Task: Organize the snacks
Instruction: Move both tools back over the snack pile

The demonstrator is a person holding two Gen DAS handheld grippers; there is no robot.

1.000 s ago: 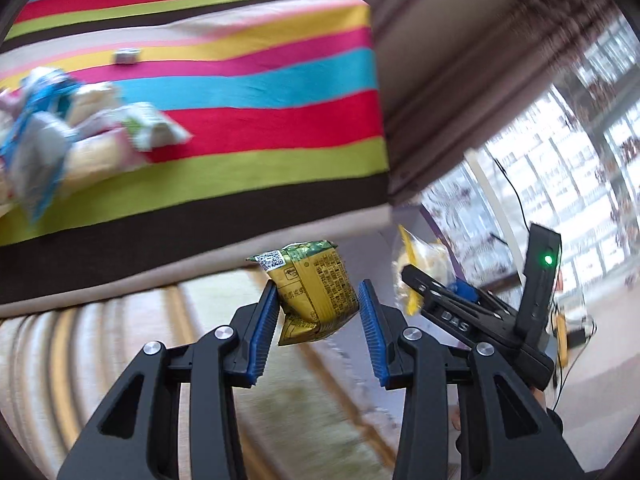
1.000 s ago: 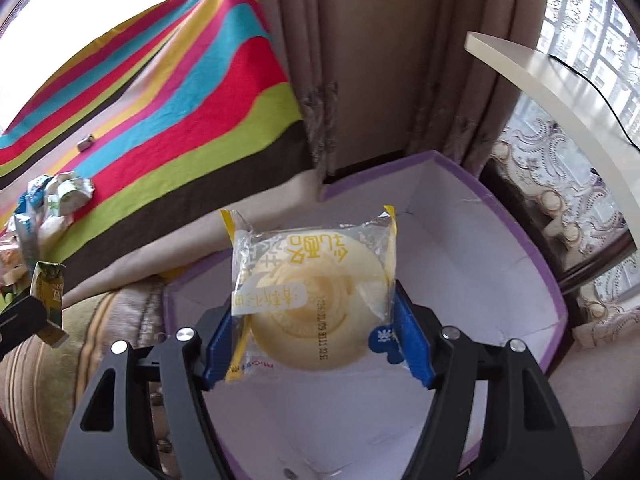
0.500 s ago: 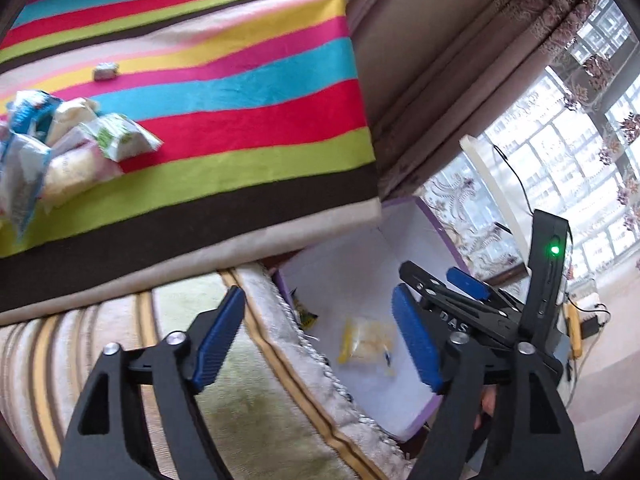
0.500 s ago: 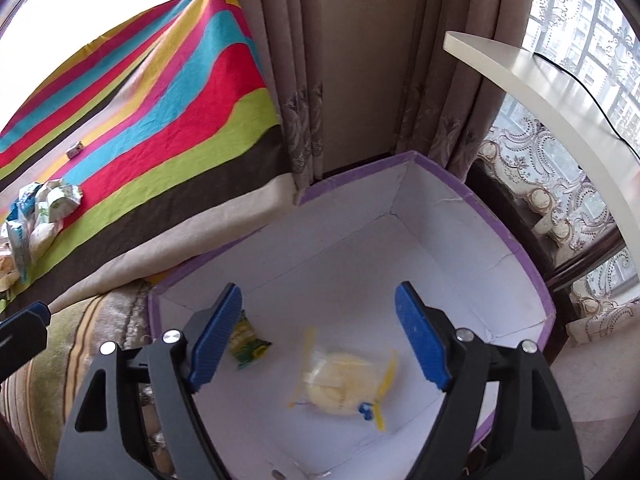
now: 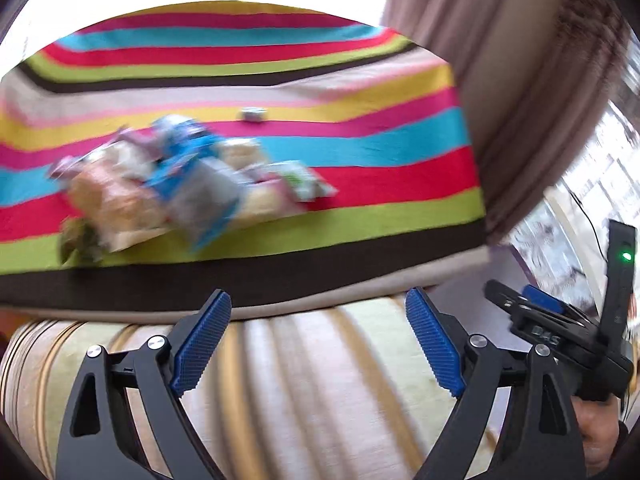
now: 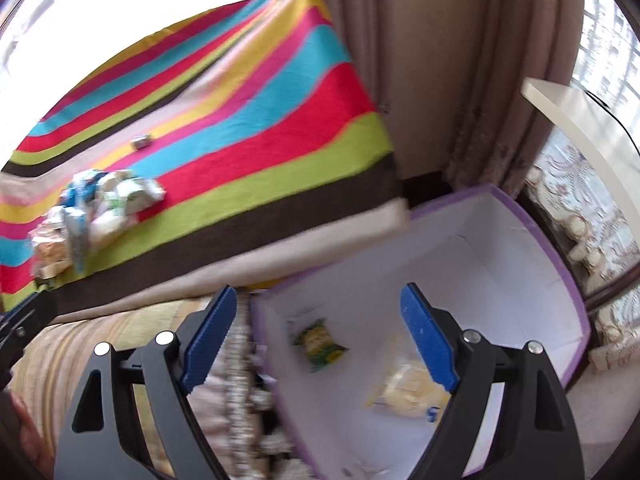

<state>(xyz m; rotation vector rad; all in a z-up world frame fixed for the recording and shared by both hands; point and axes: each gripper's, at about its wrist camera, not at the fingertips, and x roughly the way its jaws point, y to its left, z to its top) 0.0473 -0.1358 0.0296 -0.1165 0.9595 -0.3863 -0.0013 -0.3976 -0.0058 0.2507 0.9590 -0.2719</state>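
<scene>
I see a blurred heap of snacks (image 5: pixel 180 184) on the striped bed (image 5: pixel 360 152) near its front edge. In the box (image 6: pixel 520 280), a green-yellow packet (image 6: pixel 320 344) lies by the left wall, a pale cake pack (image 6: pixel 408 392) nearer me.

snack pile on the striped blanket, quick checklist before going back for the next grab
1. Left gripper open and holding nothing: ok.
2. Right gripper open and holding nothing: ok.
3. Green packet and yellow cake packet lie inside the purple box: ok.
4. Snack pile on the striped blanket, in both views: ok.
5. Which packet to grab first: cannot tell, pile blurred.
</scene>
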